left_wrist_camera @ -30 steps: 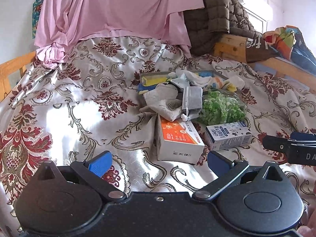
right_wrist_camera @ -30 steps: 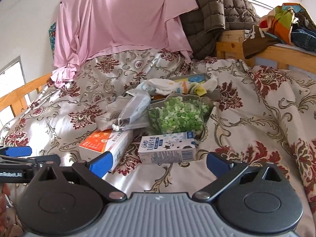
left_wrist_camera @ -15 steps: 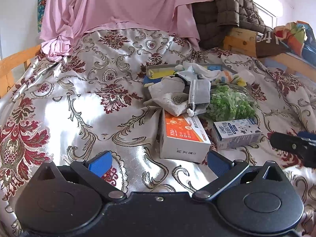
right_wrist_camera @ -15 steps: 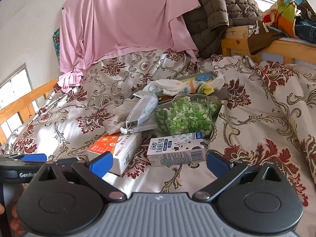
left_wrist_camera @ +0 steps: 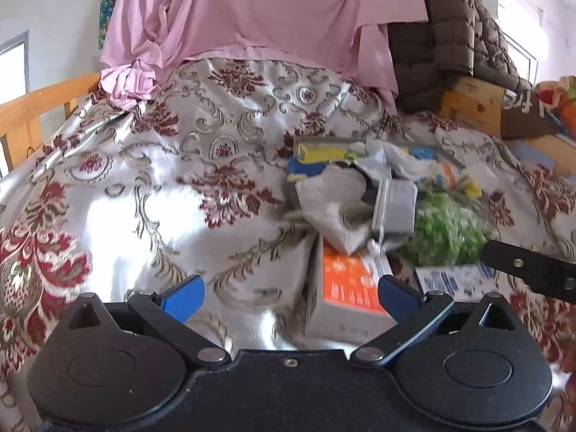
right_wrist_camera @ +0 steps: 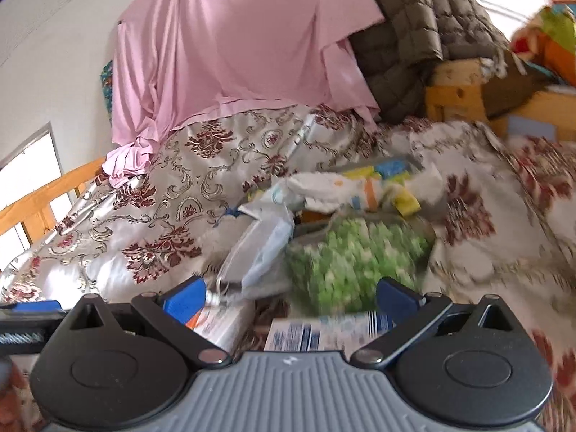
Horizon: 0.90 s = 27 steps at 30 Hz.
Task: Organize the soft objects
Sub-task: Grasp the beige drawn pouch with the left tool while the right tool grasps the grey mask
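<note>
The left claw [left_wrist_camera: 289, 293] is spread wide and holds nothing; it hovers low over the bed [left_wrist_camera: 151, 194], with the orange-and-white box [left_wrist_camera: 347, 288] just ahead of its right finger. The right claw [right_wrist_camera: 289, 293] is likewise spread and empty, with the blue-and-white carton [right_wrist_camera: 324, 333] right under its fingers and the green-patterned soft bundle [right_wrist_camera: 356, 248] just beyond.

Further out lies the pile of soft things: a grey cloth pouch [left_wrist_camera: 333, 198] resting partly on the orange-and-white box, a grey zip case [left_wrist_camera: 394, 205] touching it, and colourful cloths [right_wrist_camera: 360, 185] heaped in and over a shallow tray [left_wrist_camera: 324, 142] behind.

By my reading, the sorting has barely begun: nothing is gripped, the soft items are still jumbled with the boxes, and every piece remains to be picked and placed.

Both views are smeared by motion, so the print on the boxes is unreadable. The tray is mostly buried, and I cannot tell what the green-patterned soft bundle really is.
</note>
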Each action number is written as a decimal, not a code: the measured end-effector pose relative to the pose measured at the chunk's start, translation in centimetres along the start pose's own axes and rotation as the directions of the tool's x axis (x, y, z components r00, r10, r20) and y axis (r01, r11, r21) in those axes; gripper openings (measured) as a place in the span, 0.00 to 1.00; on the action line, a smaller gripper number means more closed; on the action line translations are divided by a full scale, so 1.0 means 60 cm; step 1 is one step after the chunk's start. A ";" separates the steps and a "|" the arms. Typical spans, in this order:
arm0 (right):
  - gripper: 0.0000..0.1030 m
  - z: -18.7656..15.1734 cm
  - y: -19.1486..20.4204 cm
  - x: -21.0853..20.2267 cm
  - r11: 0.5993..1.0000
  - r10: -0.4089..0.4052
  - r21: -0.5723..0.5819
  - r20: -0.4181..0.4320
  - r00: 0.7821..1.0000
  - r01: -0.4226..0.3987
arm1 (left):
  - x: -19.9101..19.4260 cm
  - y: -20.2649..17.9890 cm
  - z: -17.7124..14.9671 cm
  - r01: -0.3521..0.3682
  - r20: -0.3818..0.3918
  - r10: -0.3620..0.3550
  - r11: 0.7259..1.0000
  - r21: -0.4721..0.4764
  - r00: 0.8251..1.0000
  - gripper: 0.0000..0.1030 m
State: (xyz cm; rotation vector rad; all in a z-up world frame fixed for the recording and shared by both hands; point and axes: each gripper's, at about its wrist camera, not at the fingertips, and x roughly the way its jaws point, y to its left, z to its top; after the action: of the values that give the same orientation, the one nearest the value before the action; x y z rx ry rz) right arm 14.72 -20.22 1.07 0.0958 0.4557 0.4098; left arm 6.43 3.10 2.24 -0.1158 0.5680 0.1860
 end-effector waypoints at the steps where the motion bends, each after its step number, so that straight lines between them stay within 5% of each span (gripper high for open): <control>1: 1.00 0.004 0.003 0.009 1.000 -0.006 -0.013 0.008 1.000 0.006 | 0.005 0.001 0.006 0.003 0.003 -0.003 1.000 -0.008 1.000 0.99; 12: 1.00 0.050 0.004 0.127 0.984 -0.002 -0.178 0.054 0.999 0.011 | 0.103 0.022 0.084 0.039 -0.051 -0.047 0.988 -0.152 0.998 0.99; 27: 0.94 0.038 0.011 0.180 0.928 0.123 -0.354 -0.006 0.992 -0.117 | 0.240 0.024 0.100 0.042 -0.166 -0.105 0.938 -0.343 0.981 0.95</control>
State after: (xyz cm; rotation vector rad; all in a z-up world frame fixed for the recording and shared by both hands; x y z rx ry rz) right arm 24.34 -15.23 -1.20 -0.2243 0.3540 0.6060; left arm 21.19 7.50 -0.67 -0.4926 0.7094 0.1999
